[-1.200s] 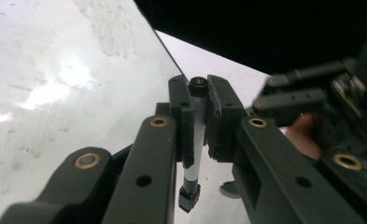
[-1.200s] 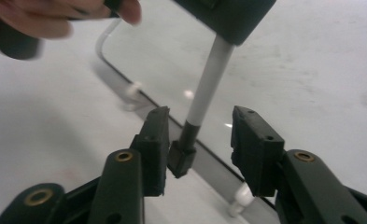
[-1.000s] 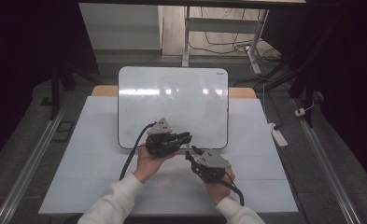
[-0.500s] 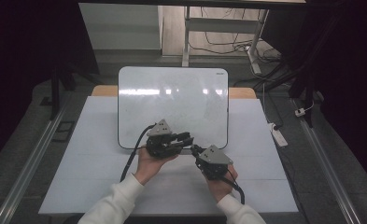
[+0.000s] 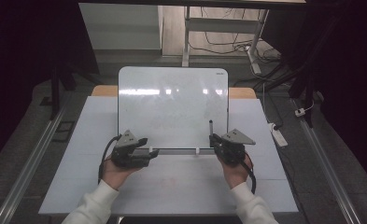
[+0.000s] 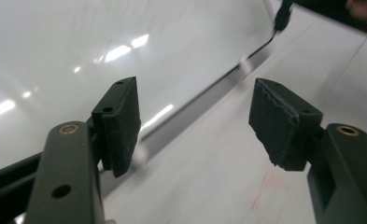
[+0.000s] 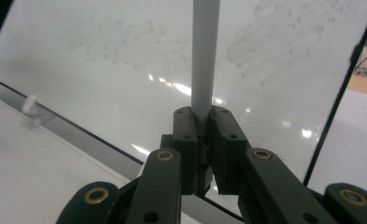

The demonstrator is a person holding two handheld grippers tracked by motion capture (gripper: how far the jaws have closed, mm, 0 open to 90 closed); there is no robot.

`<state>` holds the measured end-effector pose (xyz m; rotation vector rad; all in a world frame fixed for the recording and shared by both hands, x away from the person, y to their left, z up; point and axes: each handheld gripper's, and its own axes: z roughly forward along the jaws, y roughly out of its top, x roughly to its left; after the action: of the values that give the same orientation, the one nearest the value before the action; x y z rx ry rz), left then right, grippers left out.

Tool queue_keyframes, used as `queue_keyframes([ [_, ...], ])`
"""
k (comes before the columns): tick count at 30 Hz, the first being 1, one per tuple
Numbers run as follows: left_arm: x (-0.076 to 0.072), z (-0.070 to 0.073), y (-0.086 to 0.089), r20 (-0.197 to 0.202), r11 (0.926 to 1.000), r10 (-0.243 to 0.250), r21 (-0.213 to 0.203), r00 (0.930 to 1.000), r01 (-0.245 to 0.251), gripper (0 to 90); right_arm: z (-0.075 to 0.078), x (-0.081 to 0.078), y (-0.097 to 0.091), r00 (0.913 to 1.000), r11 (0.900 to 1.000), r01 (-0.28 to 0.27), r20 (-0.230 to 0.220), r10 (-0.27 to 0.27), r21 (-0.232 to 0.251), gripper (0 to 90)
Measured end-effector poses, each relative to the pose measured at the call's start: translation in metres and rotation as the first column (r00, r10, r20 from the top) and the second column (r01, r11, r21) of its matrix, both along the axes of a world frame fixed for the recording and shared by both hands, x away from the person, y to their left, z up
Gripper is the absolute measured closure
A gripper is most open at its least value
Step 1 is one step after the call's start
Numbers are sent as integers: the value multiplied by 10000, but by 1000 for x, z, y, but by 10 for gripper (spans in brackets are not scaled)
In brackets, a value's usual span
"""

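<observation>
You have one whiteboard (image 5: 172,107) lying on the pale table (image 5: 69,186), two grippers and one marker (image 5: 211,127) in play. The board sits in the middle of the table, its far edge toward the dark room, its near edge just ahead of your hands.

Your right gripper (image 5: 213,140) is clamped tight on the marker: in the right gripper view its two black jaws press on the white barrel (image 7: 204,60), which stands straight up out of them against the wiped board surface (image 7: 102,56). In the high view the marker's dark tip points away from you, over the board's near right corner.

Your left gripper (image 5: 149,148) holds nothing. Its jaws have just been opening, and the left gripper view shows them standing well apart with only the table and the board's dark near edge (image 6: 204,100) between them. It rests at the board's near left corner, pointing to the right along that edge.

Two small white pegs sit on the board's near edge: one (image 5: 151,150) right at the left gripper's jaws, one (image 5: 197,150) between the two grippers. The right gripper view shows one of them (image 7: 30,104) off to its left.

Around the table you have one white power strip (image 5: 278,134) on the floor to the right, a tangle of cables (image 5: 218,44) beyond the board, and a metal rail (image 5: 31,158) along the left. Faint reddish marks (image 6: 265,196) stain the table near the left gripper. Nothing lies between either gripper and the board.
</observation>
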<state>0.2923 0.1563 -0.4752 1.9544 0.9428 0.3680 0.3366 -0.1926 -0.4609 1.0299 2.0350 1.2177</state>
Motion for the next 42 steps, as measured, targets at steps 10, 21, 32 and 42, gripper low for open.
queue_keyframes([
  [10, -27, -21, 27, -155, 9948, 431, 932, 9989, -415, 333, -5, 28, -6, 9945, 9983, 569, -876, -579, -139, 809],
  [21, -46, -30, 58, -271, 9920, 987, 822, 9947, -962, 335, -11, 47, 0, 9891, 9899, 1171, -807, -1235, -799, 888],
  [32, -53, -34, 70, -278, 9905, 1199, 709, 9924, -1177, 337, -11, 28, 4, 9999, 9890, -88, 46, 96, -1474, 716],
  [42, -51, -38, 71, -414, 9903, 1226, 704, 9916, -1195, 337, -19, 35, 5, 9999, 9797, -81, -157, 51, -2003, 709],
])
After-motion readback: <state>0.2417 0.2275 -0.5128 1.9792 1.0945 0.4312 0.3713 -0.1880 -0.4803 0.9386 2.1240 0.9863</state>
